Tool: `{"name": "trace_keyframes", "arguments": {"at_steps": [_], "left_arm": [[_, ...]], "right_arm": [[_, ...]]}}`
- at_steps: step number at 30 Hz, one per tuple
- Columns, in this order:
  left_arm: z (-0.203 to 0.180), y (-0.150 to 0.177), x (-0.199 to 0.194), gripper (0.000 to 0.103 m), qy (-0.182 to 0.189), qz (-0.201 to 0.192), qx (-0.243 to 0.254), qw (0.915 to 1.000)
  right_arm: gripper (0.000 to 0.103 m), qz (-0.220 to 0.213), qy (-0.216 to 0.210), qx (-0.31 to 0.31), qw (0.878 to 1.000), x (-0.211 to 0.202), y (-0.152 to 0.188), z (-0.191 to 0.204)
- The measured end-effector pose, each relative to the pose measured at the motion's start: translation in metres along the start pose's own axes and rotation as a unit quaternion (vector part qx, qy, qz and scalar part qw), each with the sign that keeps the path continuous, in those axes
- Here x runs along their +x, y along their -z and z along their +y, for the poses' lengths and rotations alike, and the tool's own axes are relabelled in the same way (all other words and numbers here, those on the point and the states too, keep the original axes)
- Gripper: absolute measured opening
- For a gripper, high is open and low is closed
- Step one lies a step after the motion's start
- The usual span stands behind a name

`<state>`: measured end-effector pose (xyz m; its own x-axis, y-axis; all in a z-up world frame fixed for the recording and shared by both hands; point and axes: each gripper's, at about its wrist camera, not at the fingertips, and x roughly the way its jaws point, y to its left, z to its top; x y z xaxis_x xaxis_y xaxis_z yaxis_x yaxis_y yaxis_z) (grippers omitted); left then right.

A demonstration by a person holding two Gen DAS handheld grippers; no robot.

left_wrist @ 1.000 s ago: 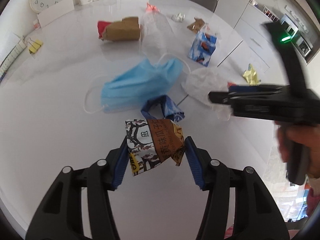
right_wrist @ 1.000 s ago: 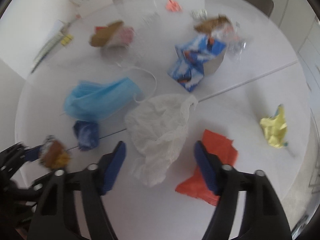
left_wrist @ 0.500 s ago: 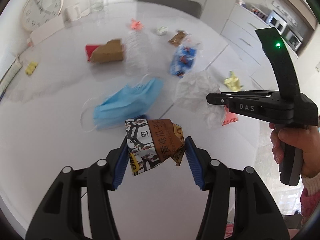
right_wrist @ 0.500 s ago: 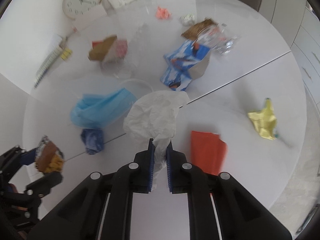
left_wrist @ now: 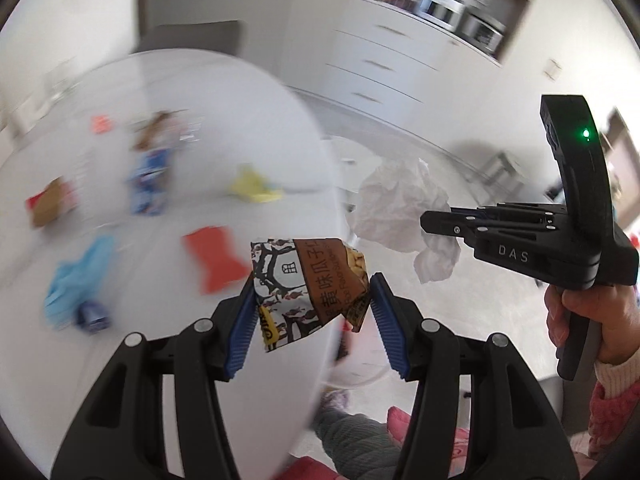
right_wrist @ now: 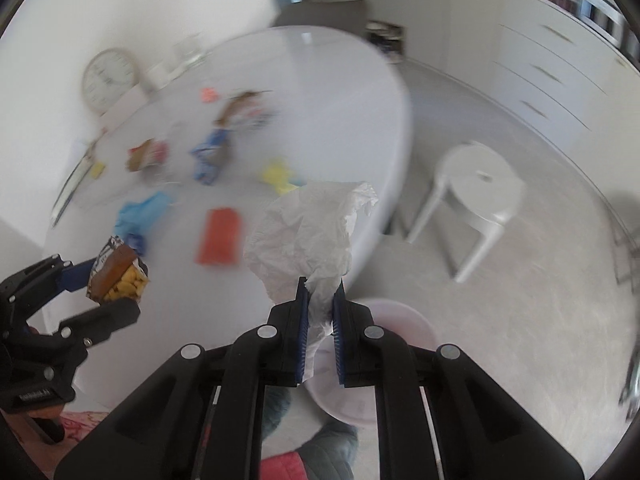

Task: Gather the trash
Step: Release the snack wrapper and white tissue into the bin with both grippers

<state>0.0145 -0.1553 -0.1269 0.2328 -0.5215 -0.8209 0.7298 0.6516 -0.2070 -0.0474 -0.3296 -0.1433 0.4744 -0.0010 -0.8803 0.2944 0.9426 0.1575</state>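
The left gripper [left_wrist: 312, 300] is clamped on a crumpled snack wrapper [left_wrist: 308, 280], brown and white with printed characters, as it was half a second ago. The right gripper [right_wrist: 320, 320] is pinched tight on a crumpled white tissue [right_wrist: 308, 236], which a second ago lay on the table between spread jaws.

What has changed most is where both grippers are. Half a second ago they hung above the round white table [right_wrist: 328, 92]; now both have swung out to its edge, and the tissue is held in the air beyond the rim, above the grey floor [right_wrist: 520, 320]. The wrapper hangs right at the table's edge. In the right wrist view a pale pink basin [right_wrist: 400, 328] sits on the floor directly under the right gripper, just off the table, with a white stool [right_wrist: 476, 184] farther out from the table.

Left on the table, blurred by motion, are an orange-red paper [right_wrist: 220, 236] nearest the edge, a blue face mask [right_wrist: 140, 212], a yellow wrapper [right_wrist: 278, 176], a blue-and-white packet [right_wrist: 208, 156] and a brown-and-red packet [right_wrist: 146, 154]. A wall clock [right_wrist: 108, 80] leans at the table's far side.
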Motion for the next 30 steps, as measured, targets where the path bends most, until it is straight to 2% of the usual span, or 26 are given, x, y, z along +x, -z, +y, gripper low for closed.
{"name": "trace_keyframes", "arguments": {"at_steps": [5, 8, 10, 15, 25, 30], "left_arm": [[-0.056, -0.007, 0.030, 0.053, 0.034, 0.020, 0.028, 0.9988], [-0.079, -0.008, 0.047, 0.058, 0.038, 0.036, 0.033, 0.9981], [-0.088, -0.008, 0.053, 0.073, 0.034, 0.045, 0.036, 0.9978], [-0.095, -0.003, 0.060, 0.095, 0.017, 0.060, 0.034, 0.9975], [-0.086, -0.002, 0.050, 0.095, -0.008, 0.063, 0.009, 0.9979], [-0.079, 0.001, 0.041, 0.095, -0.016, 0.060, 0.003, 0.9980]], "right_arm": [[0.012, 0.003, 0.024, 0.045, 0.999, -0.021, 0.030, -0.064], [0.012, 0.001, 0.027, 0.054, 0.998, -0.029, 0.039, -0.083], [0.012, -0.001, 0.024, 0.059, 0.998, -0.031, 0.043, -0.093], [0.013, 0.003, 0.014, 0.061, 0.998, -0.030, 0.048, -0.103], [0.014, 0.006, -0.008, 0.043, 0.999, -0.029, 0.049, -0.093], [0.015, 0.032, -0.018, 0.030, 0.999, -0.015, 0.057, -0.081]]}}
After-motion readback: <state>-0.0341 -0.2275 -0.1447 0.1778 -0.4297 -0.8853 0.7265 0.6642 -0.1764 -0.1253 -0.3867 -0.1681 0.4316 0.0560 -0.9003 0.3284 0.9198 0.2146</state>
